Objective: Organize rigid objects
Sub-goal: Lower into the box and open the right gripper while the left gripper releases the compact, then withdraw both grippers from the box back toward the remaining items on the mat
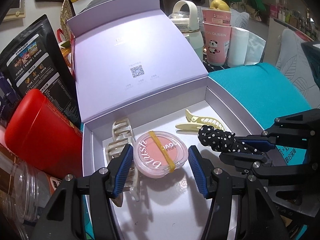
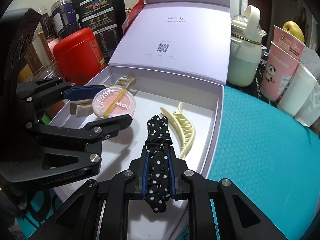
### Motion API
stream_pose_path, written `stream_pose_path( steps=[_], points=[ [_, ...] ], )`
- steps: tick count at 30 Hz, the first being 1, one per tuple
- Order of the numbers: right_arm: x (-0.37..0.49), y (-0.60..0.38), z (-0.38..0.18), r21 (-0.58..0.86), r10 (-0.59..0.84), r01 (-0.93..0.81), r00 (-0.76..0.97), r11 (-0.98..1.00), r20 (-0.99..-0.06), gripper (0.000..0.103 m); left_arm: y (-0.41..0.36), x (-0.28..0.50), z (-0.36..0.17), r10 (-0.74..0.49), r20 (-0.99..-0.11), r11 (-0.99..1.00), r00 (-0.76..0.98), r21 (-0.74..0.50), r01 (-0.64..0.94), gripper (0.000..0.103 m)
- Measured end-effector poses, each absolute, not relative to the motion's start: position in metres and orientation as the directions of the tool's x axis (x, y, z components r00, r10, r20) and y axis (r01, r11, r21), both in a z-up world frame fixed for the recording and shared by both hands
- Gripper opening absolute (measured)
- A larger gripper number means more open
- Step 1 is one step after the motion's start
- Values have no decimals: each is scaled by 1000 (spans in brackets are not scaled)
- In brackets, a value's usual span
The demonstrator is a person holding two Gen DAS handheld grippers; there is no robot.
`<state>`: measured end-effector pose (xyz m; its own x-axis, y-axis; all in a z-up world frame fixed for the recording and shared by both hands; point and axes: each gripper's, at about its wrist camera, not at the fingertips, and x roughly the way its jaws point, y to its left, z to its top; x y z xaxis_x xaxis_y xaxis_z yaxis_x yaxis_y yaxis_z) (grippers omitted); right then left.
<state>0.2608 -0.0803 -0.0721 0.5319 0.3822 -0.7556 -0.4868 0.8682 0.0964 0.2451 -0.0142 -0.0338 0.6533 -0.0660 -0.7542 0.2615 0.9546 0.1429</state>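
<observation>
- Holding the polka-dot scrunchie [image 2: 158,160] pinched tight between its fingers, the right gripper [image 2: 158,172] hangs over the open box [image 2: 219,108], low near the front, likely so the scrunchie can drop inside beside the yellow clip [image 2: 184,128].
- The left gripper [image 1: 161,170] has its fingers spread wide with nothing gripped, one on each side of the blush compact [image 1: 160,154]; whether they touch it I cannot tell.
- The compact, banded with a yellow elastic, leans on the pale claw clip [image 1: 120,142] in the box's left part, so a squeeze could tip or slide it.
- The lid stands propped back against the desk clutter, keeping the tray open to both grippers.
</observation>
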Motion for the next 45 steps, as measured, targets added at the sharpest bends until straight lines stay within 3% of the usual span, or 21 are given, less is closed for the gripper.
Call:
stream_pose_path(
  steps=[2, 7, 10, 20, 22, 24, 26, 45],
  points=[
    [259, -79, -71, 94, 375, -480, 532, 872, -759, 18, -14, 245, -33, -68, -756, 957, 651, 136, 258, 56],
    [251, -83, -64, 90, 366, -463, 552, 882, -749, 36, -14, 242, -35, -47, -759, 958, 649, 151, 246, 56],
    [247, -88, -61, 89, 361, -454, 558, 887, -747, 40, -14, 242, -34, -43, -765, 959, 643, 149, 241, 56],
    [233, -96, -49, 65, 339, -438, 587, 897, -735, 40, -15, 238, -30, -54, -782, 964, 621, 121, 236, 56],
    [231, -97, -47, 56, 331, -432, 595, 900, -732, 45, -15, 236, -28, -47, -781, 966, 622, 122, 227, 57],
    [228, -98, -44, 53, 328, -429, 600, 902, -730, 46, -13, 235, -27, -49, -781, 969, 623, 114, 219, 68],
    [226, -100, -42, 52, 327, -426, 605, 903, -726, 46, -12, 233, -24, -47, -775, 972, 631, 110, 208, 71],
    [199, -108, 1, 2, 305, -401, 694, 916, -652, 46, 1, 207, 20, -32, -701, 983, 713, 107, 149, 71]
  ],
)
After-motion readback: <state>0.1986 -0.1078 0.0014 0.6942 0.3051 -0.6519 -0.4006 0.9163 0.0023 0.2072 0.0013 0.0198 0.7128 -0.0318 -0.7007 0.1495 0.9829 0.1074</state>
